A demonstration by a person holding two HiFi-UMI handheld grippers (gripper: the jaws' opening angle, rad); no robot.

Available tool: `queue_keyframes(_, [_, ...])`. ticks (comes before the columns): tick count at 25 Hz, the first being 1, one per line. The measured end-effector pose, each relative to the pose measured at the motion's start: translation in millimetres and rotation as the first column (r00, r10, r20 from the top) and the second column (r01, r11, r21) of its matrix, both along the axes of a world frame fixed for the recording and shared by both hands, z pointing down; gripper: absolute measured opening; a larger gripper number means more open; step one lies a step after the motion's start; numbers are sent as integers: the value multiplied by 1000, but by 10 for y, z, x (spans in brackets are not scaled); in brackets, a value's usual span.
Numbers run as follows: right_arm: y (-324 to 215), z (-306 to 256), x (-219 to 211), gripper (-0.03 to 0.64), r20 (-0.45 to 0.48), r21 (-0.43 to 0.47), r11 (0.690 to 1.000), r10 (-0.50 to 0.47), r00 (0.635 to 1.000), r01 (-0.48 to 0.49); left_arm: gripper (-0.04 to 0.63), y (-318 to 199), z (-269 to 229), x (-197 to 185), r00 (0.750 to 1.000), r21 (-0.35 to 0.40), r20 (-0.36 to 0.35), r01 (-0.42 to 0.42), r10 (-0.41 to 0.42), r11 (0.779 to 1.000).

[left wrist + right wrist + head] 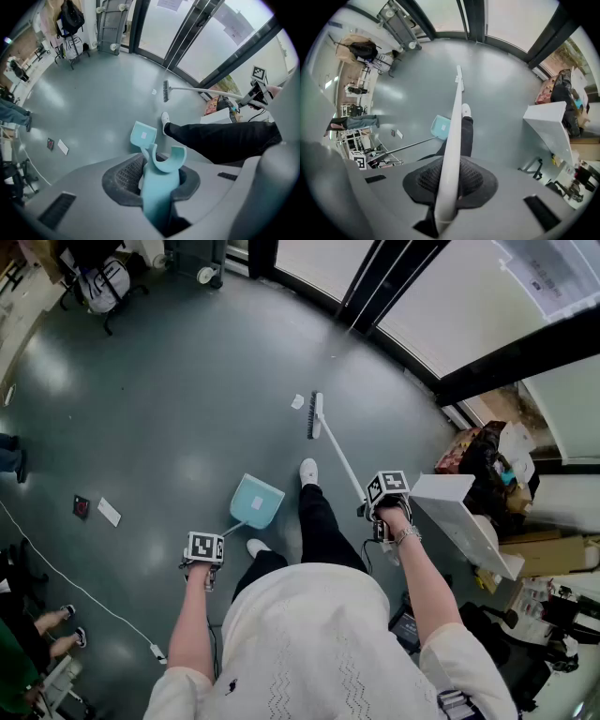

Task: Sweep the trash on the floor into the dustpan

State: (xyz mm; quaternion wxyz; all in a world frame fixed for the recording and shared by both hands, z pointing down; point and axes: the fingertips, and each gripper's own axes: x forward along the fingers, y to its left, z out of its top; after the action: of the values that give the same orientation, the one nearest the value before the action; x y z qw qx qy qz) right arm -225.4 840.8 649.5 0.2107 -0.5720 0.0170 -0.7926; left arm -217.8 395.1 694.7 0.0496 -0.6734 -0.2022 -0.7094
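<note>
A light blue dustpan [256, 502] rests on the grey floor, a small white scrap lying inside it [144, 135]. Its long handle runs back to my left gripper [205, 550], which is shut on the handle's blue end [159, 187]. My right gripper [386, 491] is shut on the white broom handle [451, 150]. The broom head [314, 415] touches the floor far ahead, beside a white piece of trash [297, 401]. In the left gripper view the broom [165, 90] and that scrap [153, 92] lie beyond the dustpan.
The person's white shoe [308, 472] and dark trouser leg stand between dustpan and broom. A white cabinet [459, 512] and cluttered bags are at right. A white card [110, 512] and a dark square [82, 507] lie at left. Glass doors run along the back.
</note>
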Motion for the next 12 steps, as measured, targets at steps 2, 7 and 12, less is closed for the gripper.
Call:
queue_keyframes(2, [360,96,369,80,4,-11,1000,-26,1000,26,92,274,39,333,1000,9,2,9,-9,1000])
queue_keyframes(7, [1101,344,1376,80,56,-51,991,-121,991,124,92,897,161,1255,999,32,-2,-34,34,999])
queue_keyframes(12, [1704,557,2178,80,134,-62,973,-212,968,222,92,1383,429,2104,988,93,-19,-150,153,984])
